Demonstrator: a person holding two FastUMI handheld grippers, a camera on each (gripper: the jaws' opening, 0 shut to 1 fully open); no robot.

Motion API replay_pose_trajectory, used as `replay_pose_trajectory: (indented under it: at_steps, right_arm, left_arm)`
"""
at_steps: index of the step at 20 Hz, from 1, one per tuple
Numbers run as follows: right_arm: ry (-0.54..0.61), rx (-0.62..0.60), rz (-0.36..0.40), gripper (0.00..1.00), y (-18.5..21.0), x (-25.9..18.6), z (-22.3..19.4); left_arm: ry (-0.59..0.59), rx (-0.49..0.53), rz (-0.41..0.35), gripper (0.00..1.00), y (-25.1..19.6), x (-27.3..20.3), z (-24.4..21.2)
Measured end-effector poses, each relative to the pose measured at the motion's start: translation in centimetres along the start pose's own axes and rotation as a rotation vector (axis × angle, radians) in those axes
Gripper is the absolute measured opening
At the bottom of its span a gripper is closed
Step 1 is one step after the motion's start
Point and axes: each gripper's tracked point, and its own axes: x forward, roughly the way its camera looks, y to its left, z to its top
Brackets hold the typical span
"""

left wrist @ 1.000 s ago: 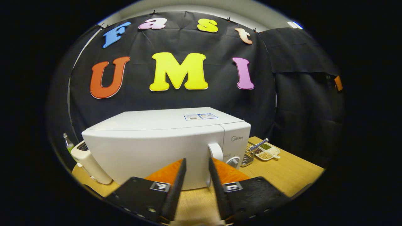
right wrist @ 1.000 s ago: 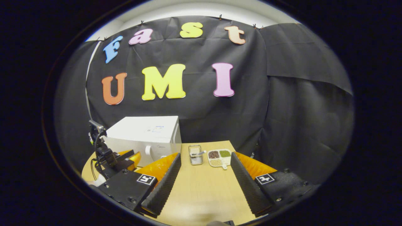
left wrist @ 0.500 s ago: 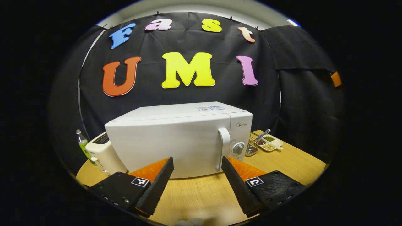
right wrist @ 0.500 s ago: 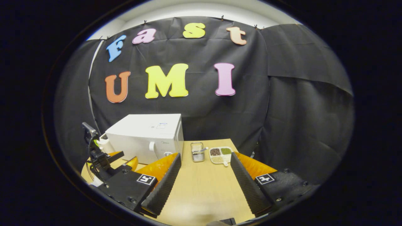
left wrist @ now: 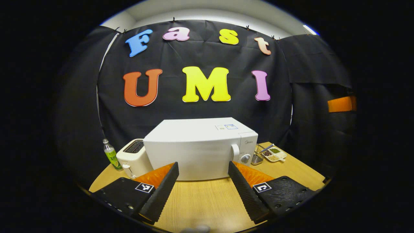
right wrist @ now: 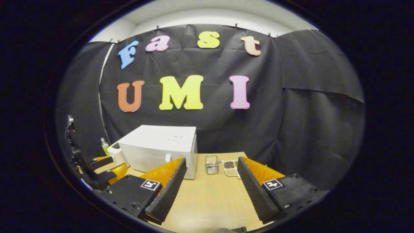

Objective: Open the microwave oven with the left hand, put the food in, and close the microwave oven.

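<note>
With its door shut, the microwave (left wrist: 197, 149) stands upright on the wooden surface (left wrist: 207, 200), toward the rear, in front of the black cloth wall. Its handle (left wrist: 235, 152) and dial (left wrist: 245, 158) sit at the right end of the front panel. A toaster (left wrist: 134, 158) stands just beside the microwave on its left, and a bottle (left wrist: 111, 154) stands beyond the toaster. On the microwave's right are a wire basket (right wrist: 212, 164) and, next to it, a divided food tray (left wrist: 275, 154) holding grains.

The left gripper (left wrist: 203, 186) is spread wide, holds nothing, and hangs over bare surface in front of the microwave, apart from it. The right gripper (right wrist: 210, 186) is likewise spread wide and holds nothing, over the surface in front of the basket and tray. In the right gripper view, the left gripper appears at the far left edge.
</note>
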Motion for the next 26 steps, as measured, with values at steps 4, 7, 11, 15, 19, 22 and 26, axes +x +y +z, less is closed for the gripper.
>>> replay_pose_trajectory:
  at_steps: [4,7,11,15,19,22,26]
  right_arm:
    - [-0.042,-0.012,0.007,1.0,0.8,-0.3,1.5]
    - [-0.067,-0.007,0.024,1.0,1.6,-0.6,2.6]
    - [-0.104,0.004,0.039,1.0,2.4,-1.2,4.3]
    - [-0.148,0.007,0.041,1.0,2.7,-1.9,6.2]
    - [-0.172,0.022,0.035,1.0,2.5,-2.3,7.4]
    - [-0.186,0.017,0.034,1.0,2.6,-2.4,7.7]
    - [-0.188,0.017,0.046,0.92,2.5,-2.2,8.1]
  left_arm:
    - [-0.044,-0.05,0.04,0.95,2.0,-3.1,4.3]
    - [-0.075,-0.068,0.067,0.93,2.6,-4.7,7.4]
    - [-0.142,-0.026,0.113,0.93,3.3,-6.1,11.7]
    - [-0.193,-0.003,0.111,0.93,2.6,-7.8,14.6]
    - [-0.195,0.008,0.109,0.93,2.6,-8.0,15.0]
    - [-0.196,0.01,0.137,0.93,3.0,-8.2,15.3]
    - [-0.207,0.022,0.144,0.93,2.9,-8.3,15.8]
